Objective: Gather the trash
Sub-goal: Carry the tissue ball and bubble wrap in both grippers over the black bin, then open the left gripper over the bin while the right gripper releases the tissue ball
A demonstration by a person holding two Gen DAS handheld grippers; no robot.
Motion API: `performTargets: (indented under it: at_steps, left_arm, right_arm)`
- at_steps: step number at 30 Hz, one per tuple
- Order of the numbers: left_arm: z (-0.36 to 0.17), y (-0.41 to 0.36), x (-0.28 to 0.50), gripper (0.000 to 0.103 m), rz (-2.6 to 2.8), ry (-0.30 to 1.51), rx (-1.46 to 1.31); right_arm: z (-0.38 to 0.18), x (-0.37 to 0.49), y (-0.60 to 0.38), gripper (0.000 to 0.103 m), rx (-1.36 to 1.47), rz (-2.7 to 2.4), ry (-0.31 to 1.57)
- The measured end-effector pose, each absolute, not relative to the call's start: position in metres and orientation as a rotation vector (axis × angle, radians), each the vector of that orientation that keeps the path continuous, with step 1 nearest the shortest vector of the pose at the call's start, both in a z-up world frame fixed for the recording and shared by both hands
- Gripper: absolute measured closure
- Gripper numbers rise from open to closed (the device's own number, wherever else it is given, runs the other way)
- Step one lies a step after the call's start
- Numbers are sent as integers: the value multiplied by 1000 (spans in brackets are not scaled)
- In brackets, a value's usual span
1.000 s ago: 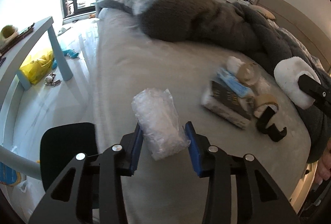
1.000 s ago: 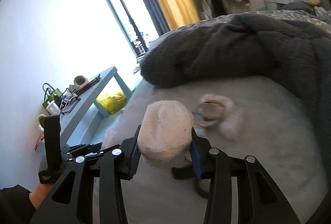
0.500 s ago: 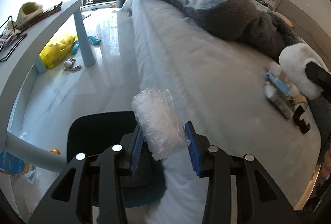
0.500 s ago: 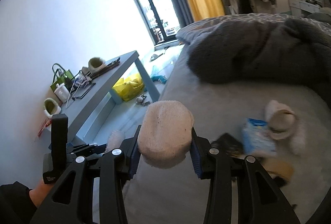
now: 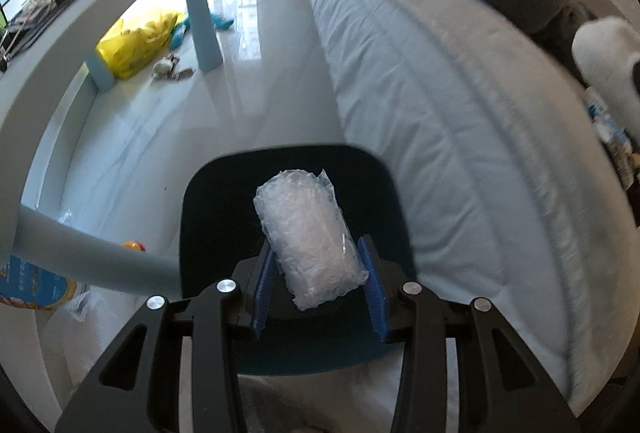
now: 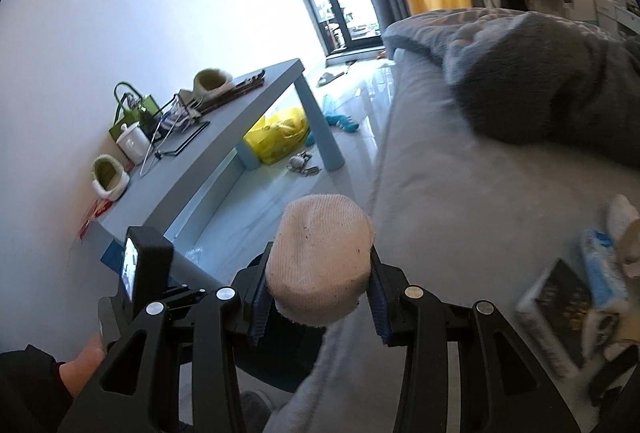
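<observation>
The wad of clear plastic wrap (image 5: 310, 237) is clamped between the blue pads of the left gripper (image 5: 318, 287) and hangs directly above the dark bin (image 5: 288, 169) standing on the floor beside the bed (image 5: 460, 121). Its long axis runs along the fingers, away from the camera, tilted slightly toward the upper left of the left wrist view; the near end sits between the pads and the far end projects over the bin's mouth. The wad has been collected but not yet dropped.

The right gripper (image 6: 318, 297) is closed on a balled pinkish sock (image 6: 320, 261) (whether this counts as trash cannot be judged). It is carried near the bed's edge, its rounded end pointing forward and up.

Still lying on the bed: a dark book (image 6: 556, 317), a blue packet (image 6: 604, 269) and further small items, blurred. By my assessment the task is partly complete, with both loads awaiting release.
</observation>
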State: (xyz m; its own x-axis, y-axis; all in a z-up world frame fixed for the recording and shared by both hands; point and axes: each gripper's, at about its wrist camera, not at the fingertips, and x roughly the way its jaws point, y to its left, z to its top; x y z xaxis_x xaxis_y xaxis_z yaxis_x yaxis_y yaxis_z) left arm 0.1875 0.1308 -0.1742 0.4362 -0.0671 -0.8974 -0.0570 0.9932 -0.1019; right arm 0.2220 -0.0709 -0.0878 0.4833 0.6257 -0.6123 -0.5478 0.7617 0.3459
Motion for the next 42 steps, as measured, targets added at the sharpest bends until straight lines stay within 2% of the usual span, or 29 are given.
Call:
performTargets:
  at_steps: [13, 20, 23, 31, 42]
  left_arm:
    - [-211, 169, 171, 57, -8, 1267, -152]
    - [-209, 184, 167, 41, 7, 1261, -164]
    - [-204, 193, 165, 39, 23, 1241, -175]
    - [-167, 220, 155, 39, 41, 1101, -240]
    - [-114, 242, 142, 48, 54, 896, -304]
  right_arm:
    - [-107, 219, -8, 61, 52, 767, 860]
    - [-121, 219, 18, 61, 62, 779, 906]
    - [-128, 219, 30, 61, 40, 773, 925]
    - [-150, 224, 56, 61, 47, 763, 995]
    - [-201, 229, 95, 61, -44, 697, 1118]
